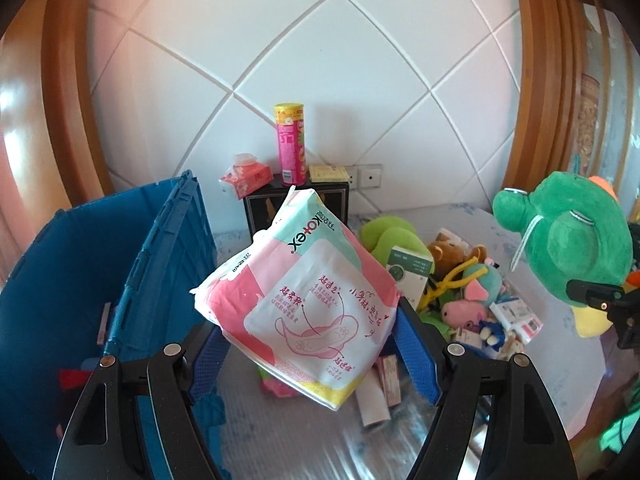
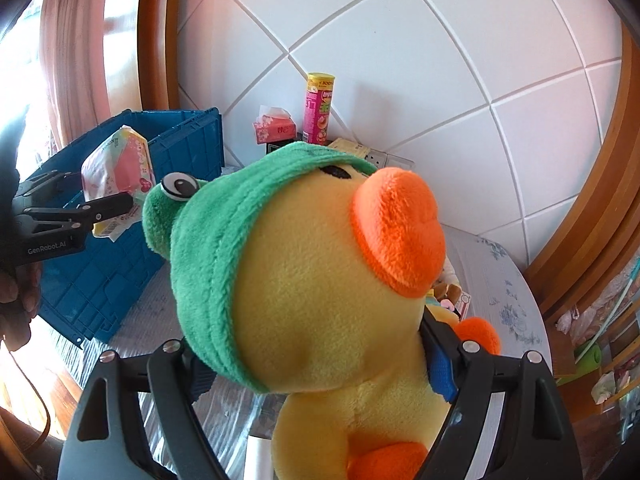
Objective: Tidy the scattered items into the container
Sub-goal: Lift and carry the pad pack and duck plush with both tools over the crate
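My left gripper point(image 1: 316, 354) is shut on a pink and white Kotex pad pack point(image 1: 304, 300), held in the air just right of the blue crate point(image 1: 80, 280). The pack also shows in the right wrist view point(image 2: 118, 176) in front of the crate point(image 2: 132, 224). My right gripper point(image 2: 320, 364) is shut on a yellow duck plush with a green frog hood point(image 2: 320, 272), which fills its view. The plush shows at the right of the left wrist view point(image 1: 568, 236), held above the table.
A pile of small plush toys and boxes point(image 1: 460, 292) lies on the table point(image 1: 280, 440) behind the pack. A pink snack can point(image 1: 291, 144), tissue pack point(image 1: 246, 178) and black box point(image 1: 264, 208) stand by the tiled wall. Wooden frames flank both sides.
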Motion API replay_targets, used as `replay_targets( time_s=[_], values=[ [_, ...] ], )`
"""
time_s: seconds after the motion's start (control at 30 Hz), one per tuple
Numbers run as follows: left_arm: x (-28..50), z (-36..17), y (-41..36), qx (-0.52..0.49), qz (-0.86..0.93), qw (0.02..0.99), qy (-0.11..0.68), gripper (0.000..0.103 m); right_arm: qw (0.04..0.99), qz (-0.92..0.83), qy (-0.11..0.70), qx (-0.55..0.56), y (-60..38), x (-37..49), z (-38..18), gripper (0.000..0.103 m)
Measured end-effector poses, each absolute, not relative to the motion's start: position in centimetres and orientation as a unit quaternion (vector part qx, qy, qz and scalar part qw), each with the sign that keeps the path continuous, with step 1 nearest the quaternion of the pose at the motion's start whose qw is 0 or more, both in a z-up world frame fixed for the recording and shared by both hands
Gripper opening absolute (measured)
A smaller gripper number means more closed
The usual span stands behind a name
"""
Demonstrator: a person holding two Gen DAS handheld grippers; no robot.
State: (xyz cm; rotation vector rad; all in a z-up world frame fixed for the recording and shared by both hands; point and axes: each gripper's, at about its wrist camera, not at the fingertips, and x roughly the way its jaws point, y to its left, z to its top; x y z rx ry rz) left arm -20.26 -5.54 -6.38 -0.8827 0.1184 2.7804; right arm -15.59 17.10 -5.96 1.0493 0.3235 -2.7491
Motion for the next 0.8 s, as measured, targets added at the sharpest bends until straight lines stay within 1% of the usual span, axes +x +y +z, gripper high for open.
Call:
replay_targets(
  time_s=[0.3,0.8],
  values=[
    [-19.2,-2.6,-11.4,-0.256,0.963,0.077,0.022,0.076,0.134,-0.925,0.116,0.335,11.3,-16.8,-4.3,0.082],
    [-19.2,-1.7,-22.8,-0.255,0.967,0.008,0.001,0.076,0.209,-0.926,0.123,0.289,-0.6,-18.7,-0.9,0.083]
  ],
)
